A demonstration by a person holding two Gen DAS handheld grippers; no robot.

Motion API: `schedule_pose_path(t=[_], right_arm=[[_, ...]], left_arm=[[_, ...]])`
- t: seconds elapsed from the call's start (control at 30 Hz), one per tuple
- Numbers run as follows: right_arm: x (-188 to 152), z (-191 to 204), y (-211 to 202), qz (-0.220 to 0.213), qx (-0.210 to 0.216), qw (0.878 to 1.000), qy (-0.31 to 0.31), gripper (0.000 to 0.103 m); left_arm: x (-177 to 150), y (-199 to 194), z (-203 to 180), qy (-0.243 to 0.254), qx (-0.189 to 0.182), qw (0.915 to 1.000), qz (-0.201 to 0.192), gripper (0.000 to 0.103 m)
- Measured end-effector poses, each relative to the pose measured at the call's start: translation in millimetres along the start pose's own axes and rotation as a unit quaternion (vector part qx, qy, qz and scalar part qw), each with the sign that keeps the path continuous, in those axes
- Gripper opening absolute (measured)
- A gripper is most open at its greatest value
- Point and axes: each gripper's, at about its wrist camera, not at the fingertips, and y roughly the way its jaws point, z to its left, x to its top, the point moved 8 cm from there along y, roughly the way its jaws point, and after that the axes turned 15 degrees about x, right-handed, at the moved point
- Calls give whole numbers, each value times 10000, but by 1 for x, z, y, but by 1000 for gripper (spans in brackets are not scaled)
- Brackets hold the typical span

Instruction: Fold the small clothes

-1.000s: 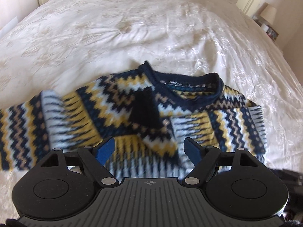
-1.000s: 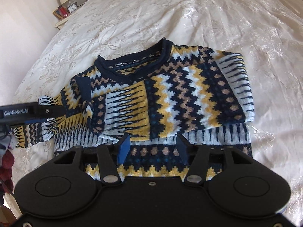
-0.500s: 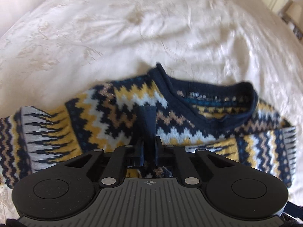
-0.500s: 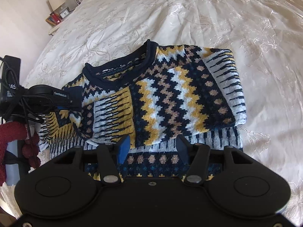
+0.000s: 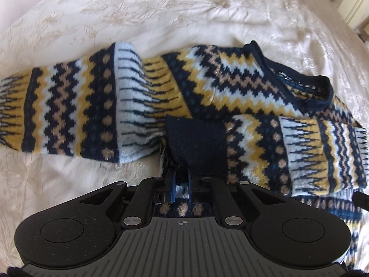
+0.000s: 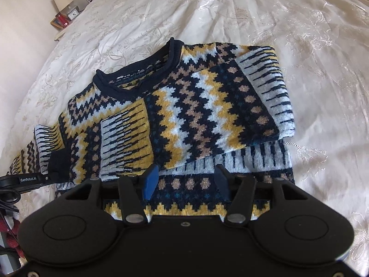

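One zigzag-knit sweater (image 6: 184, 115) spread on cream embroidered bedspread (image 6: 299, 34), one sleeve folded across chest. Left gripper (image 5: 180, 185) jaws pressed together, pinching navy sleeve cuff (image 5: 196, 138). Right gripper (image 6: 184, 180) jaws spread above hem, holding nothing.

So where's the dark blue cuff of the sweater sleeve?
In the left wrist view the cuff sits mid-frame, pinched by the left gripper, over the sweater front.
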Motion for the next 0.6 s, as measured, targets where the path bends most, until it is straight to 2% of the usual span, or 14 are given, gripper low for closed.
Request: schedule_pose_path(t=[0.17, 0.3, 0.5, 0.6], right_arm=[[11, -14, -11, -118, -201, 9997, -49, 63], [27, -32, -18, -296, -367, 9989, -10, 66], [52, -55, -9, -401, -415, 9983, 55, 66], [55, -71, 6, -265, -666, 9973, 189, 66]], left_arm=[[3, 5, -3, 66, -7, 9999, -79, 9], [8, 4, -4, 282, 239, 9990, -266, 9], [5, 16, -4, 323, 237, 9991, -101, 12], [5, 21, -5, 290, 204, 9994, -58, 12]])
